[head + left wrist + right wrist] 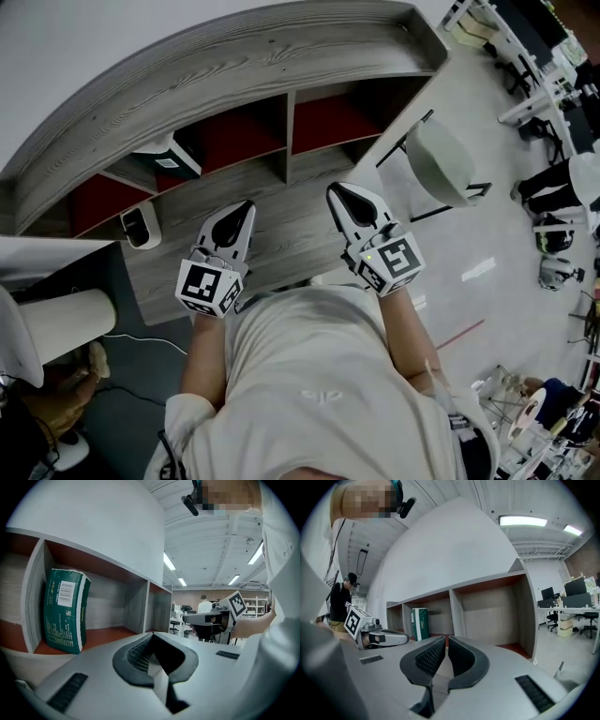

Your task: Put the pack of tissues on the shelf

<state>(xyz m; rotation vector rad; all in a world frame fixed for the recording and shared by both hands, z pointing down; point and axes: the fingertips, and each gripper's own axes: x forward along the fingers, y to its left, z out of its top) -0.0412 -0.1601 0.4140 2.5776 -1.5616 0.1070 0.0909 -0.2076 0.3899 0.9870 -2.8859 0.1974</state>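
Note:
The green pack of tissues [65, 611] stands upright in a compartment of the grey shelf [234, 66], on its red floor; in the head view the pack [167, 155] shows as a pale block in the left compartment. In the right gripper view the pack [420, 623] sits two compartments left of the shelf's end. My left gripper [246, 208] hangs in front of the shelf, shut and empty, right of the pack. My right gripper [336, 192] is level with it further right, also shut with nothing between its pads. Each gripper shows in the other's view.
A white chair [441, 164] stands right of the shelf's end. A small white device [141, 225] sits by the shelf's lower left, and a pale cylinder [66, 323] lies left of me. Desks [569, 609], chairs and a person [340, 602] fill the room behind.

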